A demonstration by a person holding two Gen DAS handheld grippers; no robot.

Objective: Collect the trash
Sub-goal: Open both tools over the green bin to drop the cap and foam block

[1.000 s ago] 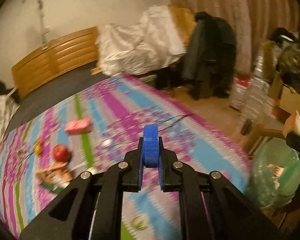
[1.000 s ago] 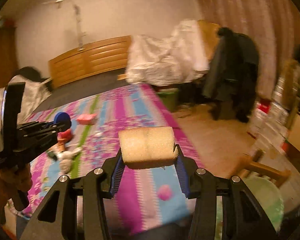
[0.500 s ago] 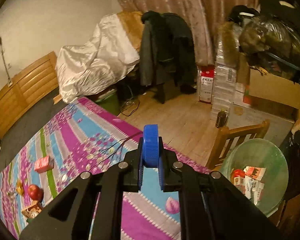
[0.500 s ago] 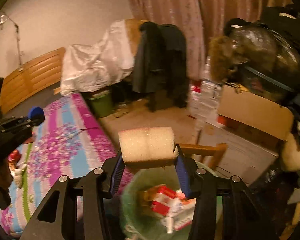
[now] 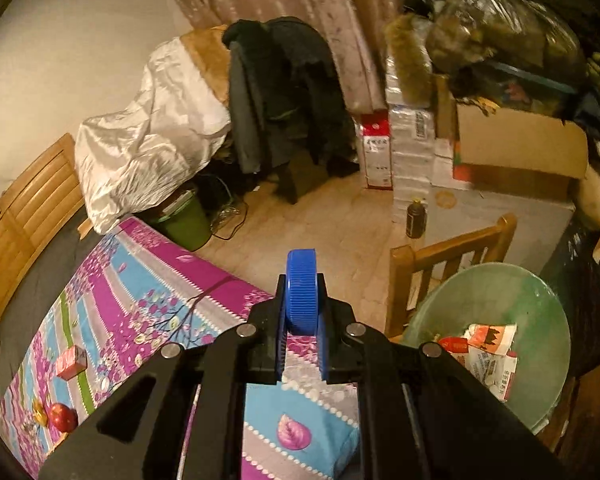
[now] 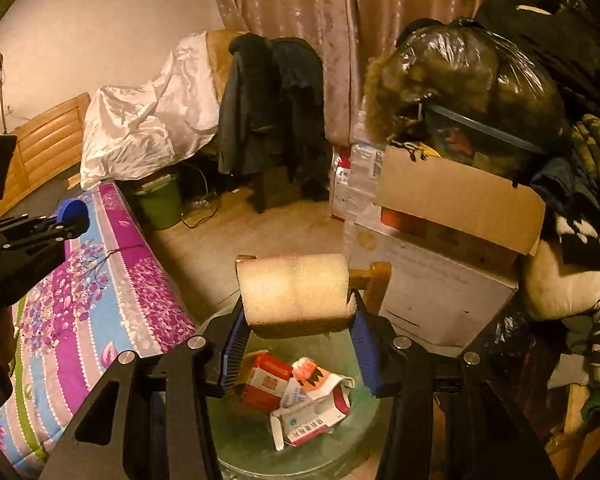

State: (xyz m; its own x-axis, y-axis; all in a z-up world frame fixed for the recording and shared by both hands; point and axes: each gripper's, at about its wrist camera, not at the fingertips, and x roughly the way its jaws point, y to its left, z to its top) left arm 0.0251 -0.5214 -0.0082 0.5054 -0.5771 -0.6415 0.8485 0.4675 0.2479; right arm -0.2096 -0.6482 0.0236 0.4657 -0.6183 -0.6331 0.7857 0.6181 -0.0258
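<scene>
Both grippers are loaded: the right gripper (image 6: 298, 320) pinches a pale foam block (image 6: 294, 290) across its width, and the left gripper (image 5: 302, 316) is pressed together on a blue bottle cap (image 5: 301, 292) held on edge. By my reading, the step in hand is the drop into the green trash bin (image 6: 364, 412), which already holds crushed cartons (image 6: 300, 396). In the right wrist view the foam block hangs directly over the bin's mouth, so the next move calls only for spreading those jaws. The left gripper sits over the near corner of the floral bedspread (image 5: 140, 308), with the bin off to its right; it needs to swing right over the rim before letting the cap go, or the cap may land on the bed.
</scene>
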